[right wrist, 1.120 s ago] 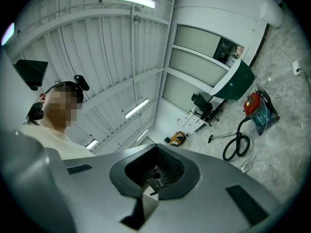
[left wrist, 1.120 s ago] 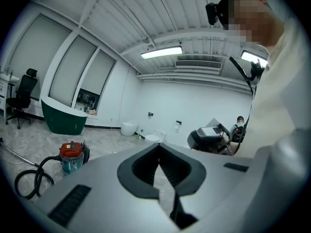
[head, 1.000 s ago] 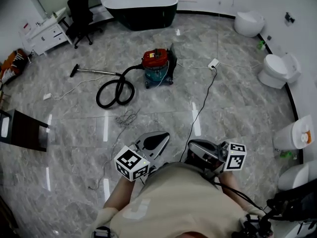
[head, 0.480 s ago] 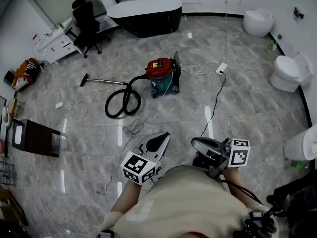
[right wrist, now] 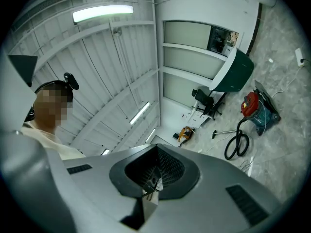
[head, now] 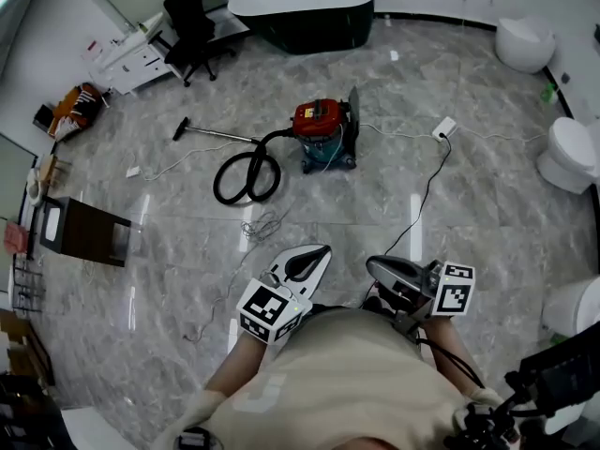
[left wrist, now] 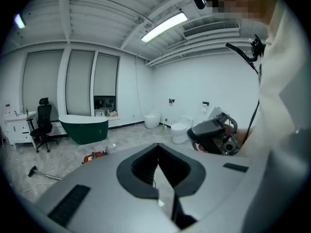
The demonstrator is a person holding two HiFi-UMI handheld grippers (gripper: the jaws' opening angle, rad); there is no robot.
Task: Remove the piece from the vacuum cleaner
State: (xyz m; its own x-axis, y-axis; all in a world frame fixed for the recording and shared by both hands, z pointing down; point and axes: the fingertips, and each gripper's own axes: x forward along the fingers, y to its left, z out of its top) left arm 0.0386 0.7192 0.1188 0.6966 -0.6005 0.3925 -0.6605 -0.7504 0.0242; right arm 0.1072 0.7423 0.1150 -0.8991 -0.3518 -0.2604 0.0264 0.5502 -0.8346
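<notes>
Since the earlier frames the vacuum cleaner (head: 323, 134) has drawn lower and larger in the head view, and the bathtub (head: 300, 12) has slid to its top edge. Both grippers are held just in front of the person's torso (head: 347, 382), as before. Left gripper (head: 317, 251): jaws together, nothing between them, as its own view shows (left wrist: 158, 168). Right gripper (head: 375, 267): jaws fully closed and empty, confirmed in the right gripper view (right wrist: 153, 186). Both point across the marble floor (head: 187, 279) toward the vacuum cleaner, which stands well apart from them. A black cable (head: 422, 195) runs from beside the right gripper to a white power strip (head: 442, 127). The red-topped canister sits upright, its black hose (head: 248, 176) coiled on the floor at its left and continuing into a wand (head: 220, 135) that lies flat. Beyond stand an office chair (head: 192, 17) and the dark bathtub.
</notes>
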